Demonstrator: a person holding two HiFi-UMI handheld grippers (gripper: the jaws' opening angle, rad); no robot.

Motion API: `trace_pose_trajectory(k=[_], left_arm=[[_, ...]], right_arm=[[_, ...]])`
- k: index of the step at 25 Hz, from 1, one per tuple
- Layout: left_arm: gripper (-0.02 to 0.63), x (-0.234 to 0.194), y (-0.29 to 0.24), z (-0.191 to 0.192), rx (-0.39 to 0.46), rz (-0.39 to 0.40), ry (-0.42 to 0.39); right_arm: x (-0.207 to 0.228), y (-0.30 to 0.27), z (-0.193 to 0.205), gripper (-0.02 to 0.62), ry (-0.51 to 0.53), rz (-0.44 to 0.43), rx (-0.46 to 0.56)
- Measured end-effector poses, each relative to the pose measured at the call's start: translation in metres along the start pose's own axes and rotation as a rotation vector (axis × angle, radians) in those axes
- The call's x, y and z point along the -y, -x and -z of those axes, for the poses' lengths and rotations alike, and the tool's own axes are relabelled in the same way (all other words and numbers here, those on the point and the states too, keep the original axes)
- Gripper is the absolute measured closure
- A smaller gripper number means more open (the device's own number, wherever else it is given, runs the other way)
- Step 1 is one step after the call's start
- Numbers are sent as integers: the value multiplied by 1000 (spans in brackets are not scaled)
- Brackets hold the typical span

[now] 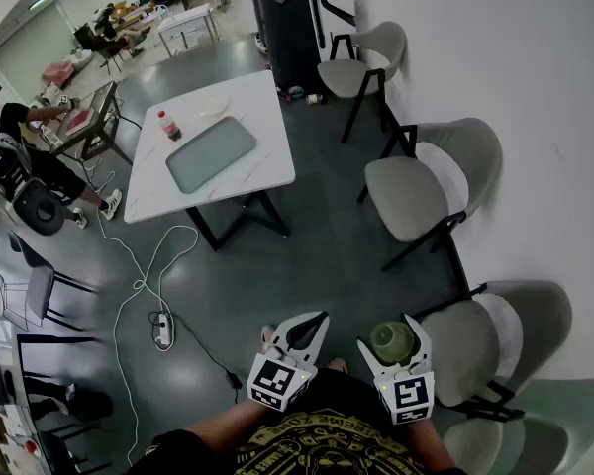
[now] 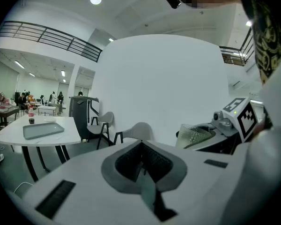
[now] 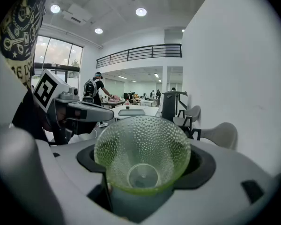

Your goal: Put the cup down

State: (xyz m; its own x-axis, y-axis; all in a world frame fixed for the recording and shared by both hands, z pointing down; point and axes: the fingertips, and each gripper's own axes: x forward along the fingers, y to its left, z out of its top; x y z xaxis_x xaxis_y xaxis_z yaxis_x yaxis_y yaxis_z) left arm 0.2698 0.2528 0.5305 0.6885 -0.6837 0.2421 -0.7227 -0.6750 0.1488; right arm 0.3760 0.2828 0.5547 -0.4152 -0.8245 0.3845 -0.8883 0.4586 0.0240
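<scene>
Green cup gripped in the right hand-held gripper, low in the head view, well apart from the table.

Grey floor [image 1: 307, 265] fills most of the head view. White table [image 1: 247, 107] sits upper left of centre. Grey chairs [image 1: 421, 191] line the white wall on the right. A grey tray [image 1: 211, 152] lies flat on the table. Left hand-held gripper [image 1: 315, 321] at bottom centre, jaws clenched together, nothing between them. Right hand-held gripper [image 1: 388, 332] just beside it, jaws spread wide and clamped on the dimpled green cup [image 3: 143, 144], which is empty with its mouth showing. A small bottle [image 1: 164, 125] with a red cap stands on the table near the tray's left end.
</scene>
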Motion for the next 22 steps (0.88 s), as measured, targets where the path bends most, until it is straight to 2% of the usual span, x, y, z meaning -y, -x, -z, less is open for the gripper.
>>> trace_pose_trajectory(k=[22], left_arm=[[611, 2, 2, -2, 8, -9, -10]], right_arm=[[1, 2, -2, 199, -5, -2, 14]])
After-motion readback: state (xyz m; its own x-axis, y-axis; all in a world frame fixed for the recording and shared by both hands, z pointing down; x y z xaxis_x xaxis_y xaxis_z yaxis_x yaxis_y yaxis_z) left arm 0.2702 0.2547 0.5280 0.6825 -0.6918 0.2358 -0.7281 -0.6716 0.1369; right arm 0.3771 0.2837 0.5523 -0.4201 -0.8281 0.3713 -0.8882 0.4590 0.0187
